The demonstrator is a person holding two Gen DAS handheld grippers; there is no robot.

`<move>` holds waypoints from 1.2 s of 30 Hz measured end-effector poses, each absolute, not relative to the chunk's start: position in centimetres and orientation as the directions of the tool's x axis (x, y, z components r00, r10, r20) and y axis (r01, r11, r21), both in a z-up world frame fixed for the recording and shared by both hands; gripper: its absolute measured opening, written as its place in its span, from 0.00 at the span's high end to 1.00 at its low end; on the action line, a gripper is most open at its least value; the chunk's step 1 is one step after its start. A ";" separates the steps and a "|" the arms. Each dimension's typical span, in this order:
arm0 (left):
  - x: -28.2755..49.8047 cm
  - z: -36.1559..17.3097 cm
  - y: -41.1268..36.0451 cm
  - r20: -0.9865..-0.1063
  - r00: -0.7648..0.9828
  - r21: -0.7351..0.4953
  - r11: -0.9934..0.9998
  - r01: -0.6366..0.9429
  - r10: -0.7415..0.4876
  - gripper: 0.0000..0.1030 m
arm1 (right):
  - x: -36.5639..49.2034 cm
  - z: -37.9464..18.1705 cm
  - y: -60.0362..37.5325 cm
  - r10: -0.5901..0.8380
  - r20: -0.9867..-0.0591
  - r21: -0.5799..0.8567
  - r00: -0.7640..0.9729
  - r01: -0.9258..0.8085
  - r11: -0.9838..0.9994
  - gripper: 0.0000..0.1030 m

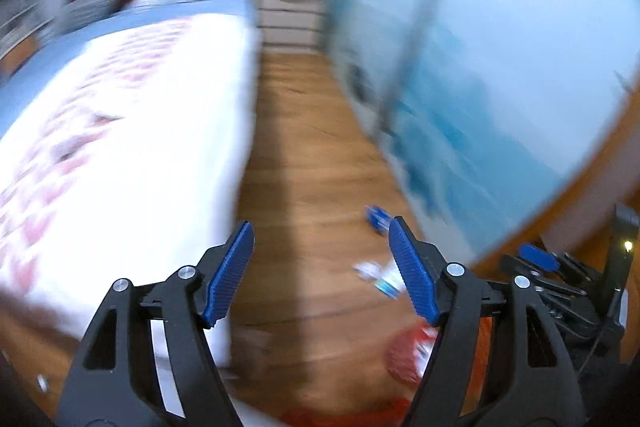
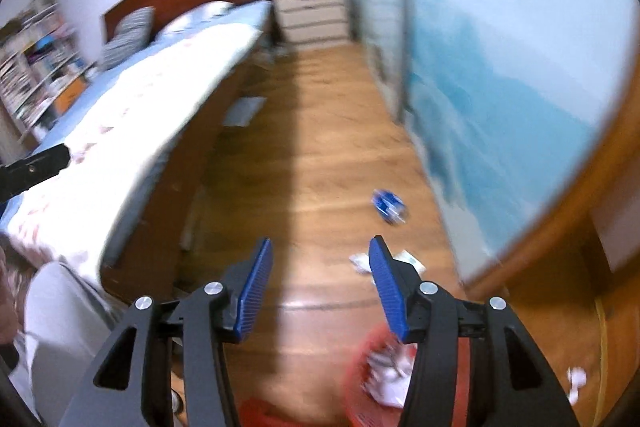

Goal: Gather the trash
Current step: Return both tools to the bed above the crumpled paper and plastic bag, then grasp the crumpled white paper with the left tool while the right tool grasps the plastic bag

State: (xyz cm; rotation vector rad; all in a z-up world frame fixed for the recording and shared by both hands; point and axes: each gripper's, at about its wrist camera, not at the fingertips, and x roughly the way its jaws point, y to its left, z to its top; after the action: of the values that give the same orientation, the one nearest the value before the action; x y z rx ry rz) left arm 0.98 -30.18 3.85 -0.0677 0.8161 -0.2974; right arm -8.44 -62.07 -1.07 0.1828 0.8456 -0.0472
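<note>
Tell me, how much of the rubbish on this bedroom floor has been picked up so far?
Some is done: the red basket already holds white crumpled scraps. Nothing is in hand: the left gripper and right gripper both stand open and empty. Left on the wooden floor: a blue wrapper, white wrappers nearer the basket, and a white scrap at the right.

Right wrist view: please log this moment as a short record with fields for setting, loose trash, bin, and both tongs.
setting: bedroom aisle, wooden floor between bed and blue sliding wardrobe door
loose trash: blue wrapper; white wrapper; crumpled white paper at lower right
bin: red basket with white scraps inside, blurred
right tongs: open, nothing between pads
left tongs: open, empty
</note>
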 end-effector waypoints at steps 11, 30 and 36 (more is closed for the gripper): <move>4.8 1.5 -6.6 -0.697 0.717 -0.171 0.967 -0.190 0.017 0.26 | 4.5 1.1 -41.3 0.229 -0.684 0.113 0.693 -0.209 0.971 0.34; 23.5 -6.8 2.4 -0.756 0.652 -0.292 0.920 -0.261 -0.055 0.25 | 27.2 -4.3 -18.1 0.178 -0.635 -0.208 0.751 -0.389 0.897 0.28; 26.1 -8.5 3.6 -0.789 0.611 -0.313 0.896 -0.314 -0.062 0.25 | 33.2 -5.9 -14.1 0.172 -0.634 -0.258 0.754 -0.416 0.872 0.28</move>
State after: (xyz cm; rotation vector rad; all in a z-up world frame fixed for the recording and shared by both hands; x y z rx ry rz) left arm 26.14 3.59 -8.51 -0.4513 0.9091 0.1515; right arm 33.15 -14.06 -5.94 -0.4020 0.6422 0.3305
